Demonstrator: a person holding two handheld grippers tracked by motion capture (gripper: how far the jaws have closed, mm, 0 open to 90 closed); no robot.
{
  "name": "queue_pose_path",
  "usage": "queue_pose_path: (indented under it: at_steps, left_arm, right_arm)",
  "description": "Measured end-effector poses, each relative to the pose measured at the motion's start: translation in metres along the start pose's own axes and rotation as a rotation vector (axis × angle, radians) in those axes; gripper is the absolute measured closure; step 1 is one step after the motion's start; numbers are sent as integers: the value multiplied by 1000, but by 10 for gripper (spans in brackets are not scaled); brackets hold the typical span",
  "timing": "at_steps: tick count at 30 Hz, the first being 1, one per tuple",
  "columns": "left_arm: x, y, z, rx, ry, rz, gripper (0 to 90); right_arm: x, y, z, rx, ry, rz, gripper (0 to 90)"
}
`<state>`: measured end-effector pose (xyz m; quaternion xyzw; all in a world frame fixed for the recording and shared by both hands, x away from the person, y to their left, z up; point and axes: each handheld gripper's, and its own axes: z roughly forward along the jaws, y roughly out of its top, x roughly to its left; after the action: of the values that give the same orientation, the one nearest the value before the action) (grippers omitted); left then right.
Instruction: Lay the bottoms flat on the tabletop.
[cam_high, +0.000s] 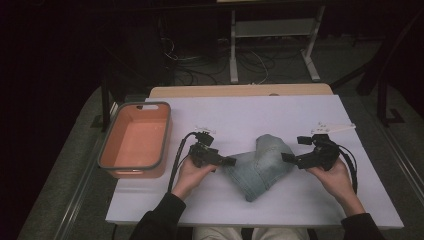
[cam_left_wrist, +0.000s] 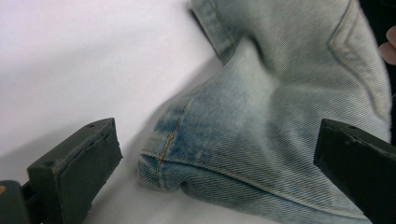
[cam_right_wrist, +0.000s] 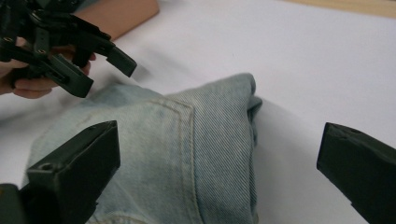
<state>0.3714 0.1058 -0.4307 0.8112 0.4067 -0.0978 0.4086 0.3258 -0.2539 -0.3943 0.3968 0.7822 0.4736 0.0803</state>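
A folded piece of light blue denim (cam_high: 260, 167) lies in the middle of the white table (cam_high: 250, 115). My left gripper (cam_high: 231, 161) is open at the denim's left edge, and its own view shows the seamed corner of the cloth (cam_left_wrist: 261, 140) between the spread jaws. My right gripper (cam_high: 286, 158) is open at the denim's right edge. In the right gripper view the folded denim (cam_right_wrist: 187, 149) with a stitched pocket lies between the jaws, and the left gripper (cam_right_wrist: 112, 70) hovers beyond it.
An empty orange bin (cam_high: 135, 140) with a grey rim stands at the table's left. Small white tags (cam_high: 332, 127) lie at the right, others (cam_high: 205, 129) near the middle. Table legs and cables sit on the floor behind.
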Motion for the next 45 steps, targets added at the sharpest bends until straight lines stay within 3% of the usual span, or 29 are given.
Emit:
queue_pose_path:
  at_steps: [3,5,7,10,13,15,20,25,31,35,39,45]
  left_arm:
    - [1,-1,4,23,-3,-12,6]
    - [1,-2,6,39,17,-24,85]
    - [4,-4,8,31,-12,-55,148]
    - [6,-6,8,34,-2,-78,235]
    - [6,-7,8,41,8,-68,394]
    - [5,-8,9,47,18,-54,463]
    - [10,-9,12,70,-36,-68,628]
    - [18,-9,13,75,-86,-114,686]
    - [18,-8,13,69,-88,-95,714]
    - [18,-6,9,32,-68,-85,721]
    - [15,-5,7,6,-62,-73,724]
    - [8,-4,3,-38,-69,-43,725]
  right_arm:
    - [-3,-4,3,24,5,9,96]
    - [-6,-8,5,42,-14,16,144]
    - [-11,-12,8,69,-30,37,160]
    - [-16,-16,10,88,15,67,304]
    - [-15,-16,10,96,53,58,476]
    - [-13,-16,13,99,56,50,524]
    - [-11,-18,20,106,63,37,657]
    - [-11,-16,19,90,62,26,785]
    - [-10,-8,22,97,36,-20,814]
    - [-12,0,24,109,23,-41,818]
    - [-20,8,30,116,6,-68,818]
    - [-35,15,37,111,-15,-68,831]
